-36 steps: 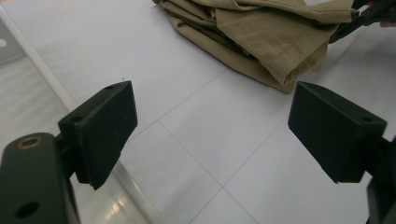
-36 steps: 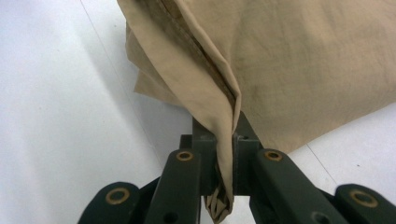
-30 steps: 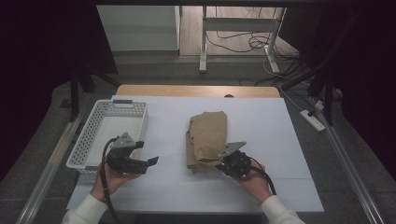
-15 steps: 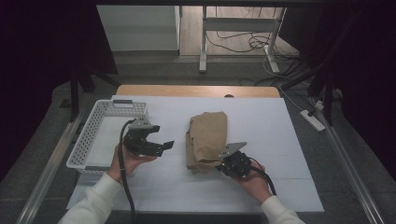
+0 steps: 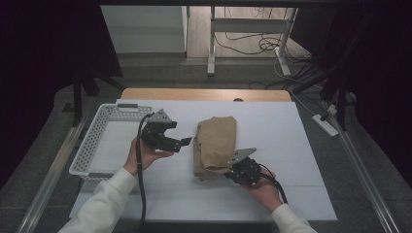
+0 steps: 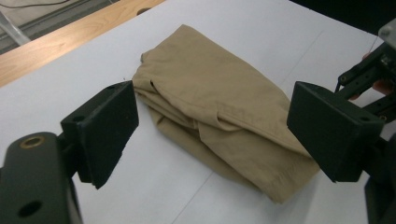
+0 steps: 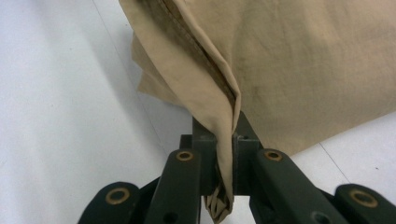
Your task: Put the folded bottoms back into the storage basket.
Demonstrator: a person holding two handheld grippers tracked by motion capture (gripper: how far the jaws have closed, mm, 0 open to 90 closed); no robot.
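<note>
Left gripper (image 5: 183, 141) has risen and moved toward the cloth (image 5: 215, 145), jaws spread, nothing between. Right gripper (image 5: 228, 173) unmoved, pinching the cloth's near corner.

Tan garment (image 5: 215, 145): matt woven cloth (creased); basket (image 5: 92, 141): perforated white plastic; table edge (image 5: 204, 94): wood.

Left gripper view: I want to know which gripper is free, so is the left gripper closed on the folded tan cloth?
No, the left gripper stands wide open above the folded tan cloth, touching nothing.
</note>
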